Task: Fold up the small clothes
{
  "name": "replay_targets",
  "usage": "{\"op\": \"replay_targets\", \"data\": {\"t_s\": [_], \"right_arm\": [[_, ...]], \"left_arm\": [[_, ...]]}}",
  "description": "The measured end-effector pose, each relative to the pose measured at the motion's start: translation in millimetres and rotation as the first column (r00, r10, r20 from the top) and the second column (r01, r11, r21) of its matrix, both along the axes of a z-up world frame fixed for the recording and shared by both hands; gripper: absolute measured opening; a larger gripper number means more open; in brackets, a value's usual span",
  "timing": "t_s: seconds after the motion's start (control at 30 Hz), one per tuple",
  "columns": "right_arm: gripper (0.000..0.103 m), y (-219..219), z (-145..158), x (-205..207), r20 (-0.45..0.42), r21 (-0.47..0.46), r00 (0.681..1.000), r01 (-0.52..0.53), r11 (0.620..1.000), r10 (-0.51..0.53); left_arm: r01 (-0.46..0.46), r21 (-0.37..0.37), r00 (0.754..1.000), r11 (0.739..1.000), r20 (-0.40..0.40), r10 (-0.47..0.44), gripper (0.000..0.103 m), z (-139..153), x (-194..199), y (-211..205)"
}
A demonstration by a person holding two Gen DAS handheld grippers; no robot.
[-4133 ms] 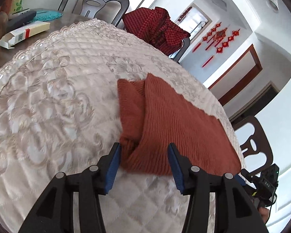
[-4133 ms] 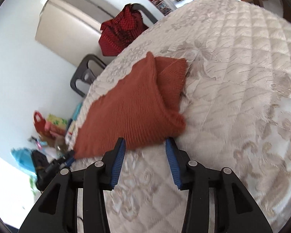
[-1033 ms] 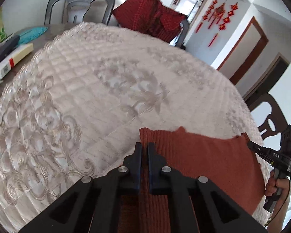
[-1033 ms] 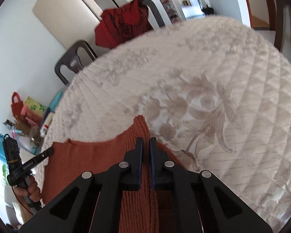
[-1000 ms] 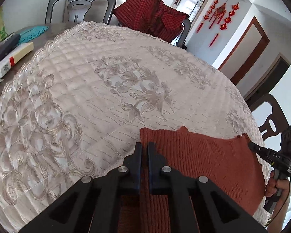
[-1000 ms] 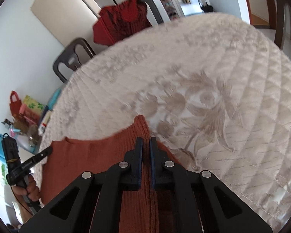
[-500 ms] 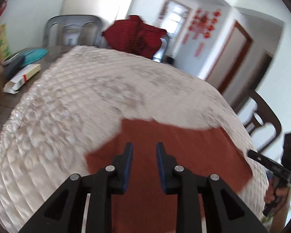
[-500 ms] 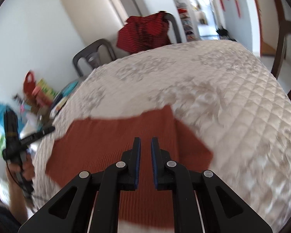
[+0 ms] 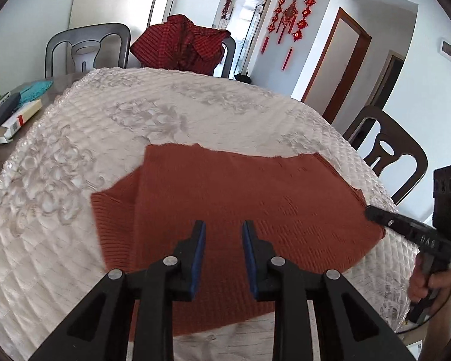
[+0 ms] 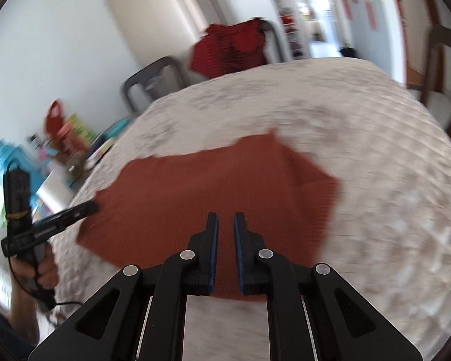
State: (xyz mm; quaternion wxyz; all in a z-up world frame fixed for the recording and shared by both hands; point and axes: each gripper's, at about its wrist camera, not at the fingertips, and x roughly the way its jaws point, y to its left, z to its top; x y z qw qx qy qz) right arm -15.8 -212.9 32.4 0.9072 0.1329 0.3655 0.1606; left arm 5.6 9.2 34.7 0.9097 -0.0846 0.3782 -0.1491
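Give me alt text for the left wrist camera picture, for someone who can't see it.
A rust-red knitted garment lies flat on a table under a white quilted cover, one sleeve folded in at its left side. The left gripper hovers above it, jaws slightly apart and empty. At the right edge a hand holds the right gripper; a red checked garment drapes a far chair.

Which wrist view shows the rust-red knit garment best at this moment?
The left wrist view: the rust-red knit garment is sharp there, with its ribbing and the fold along its left side clear. The right wrist view shows the same garment flat on the quilted cover, but blurred.
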Motion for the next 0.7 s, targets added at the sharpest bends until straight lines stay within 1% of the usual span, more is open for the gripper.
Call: {"op": "replay_targets", "data": {"t_s": [0.1, 0.13, 0.17, 0.2, 0.27, 0.33, 0.4, 0.43, 0.47, 0.5, 0.53, 0.6, 0.7], "right_arm": [[0.010, 28, -14, 11, -0.036, -0.007, 0.995, -0.089, 0.996, 0.089], [0.010, 36, -23, 17, -0.074, -0.036, 0.992, -0.104, 0.994, 0.102], [0.010, 40, -28, 19, -0.091, -0.065, 0.992, -0.099, 0.993, 0.093], [0.010, 42, -25, 19, -0.074, -0.069, 0.993, -0.094, 0.993, 0.089], [0.010, 47, -14, 18, -0.052, -0.068, 0.993, -0.110, 0.992, 0.106], [0.010, 54, -8, 18, -0.027, -0.056, 0.992, -0.125, 0.991, 0.123], [0.010, 66, -8, 25, -0.019, -0.047, 0.989, -0.147, 0.988, 0.146], [0.010, 71, -12, 28, -0.028, -0.053, 0.988, -0.150, 0.987, 0.149], [0.010, 77, -17, 34, -0.047, -0.064, 0.988, -0.152, 0.986, 0.149], [0.010, 82, -24, 40, -0.070, -0.081, 0.987, -0.149, 0.986, 0.143], [0.010, 83, -26, 41, -0.063, -0.080, 0.988, -0.144, 0.986, 0.139], [0.010, 82, -22, 43, -0.063, -0.084, 0.990, -0.131, 0.988, 0.126], [0.010, 85, -15, 47, -0.046, -0.104, 0.992, -0.120, 0.987, 0.116]], "left_arm": [[-0.034, 0.040, 0.998, 0.999, -0.050, 0.036, 0.027, -19, 6, -1], [-0.032, 0.040, 0.998, 0.999, -0.046, 0.034, 0.027, -22, 5, 0], [-0.032, 0.043, 0.999, 0.999, -0.035, 0.033, 0.027, -20, 2, 1], [-0.033, 0.043, 0.999, 0.999, -0.032, 0.034, 0.027, -16, 0, 3], [-0.041, 0.024, 0.999, 0.999, 0.007, 0.041, 0.027, -8, -6, 9], [-0.062, 0.034, 0.998, 0.997, 0.025, 0.062, 0.027, -5, -6, 16], [-0.083, 0.043, 0.997, 0.996, 0.007, 0.083, 0.027, -12, 0, 23], [-0.091, 0.043, 0.996, 0.995, -0.016, 0.091, 0.027, -17, 3, 26], [-0.087, 0.027, 0.996, 0.996, -0.028, 0.087, 0.027, -21, 3, 28], [-0.086, 0.020, 0.996, 0.996, -0.015, 0.086, 0.027, -22, 2, 28], [-0.081, 0.028, 0.997, 0.996, -0.011, 0.082, 0.027, -21, 1, 27], [-0.078, 0.033, 0.997, 0.996, -0.006, 0.078, 0.027, -22, 0, 25], [-0.070, 0.011, 0.997, 0.997, -0.010, 0.070, 0.028, -23, 1, 27]]}}
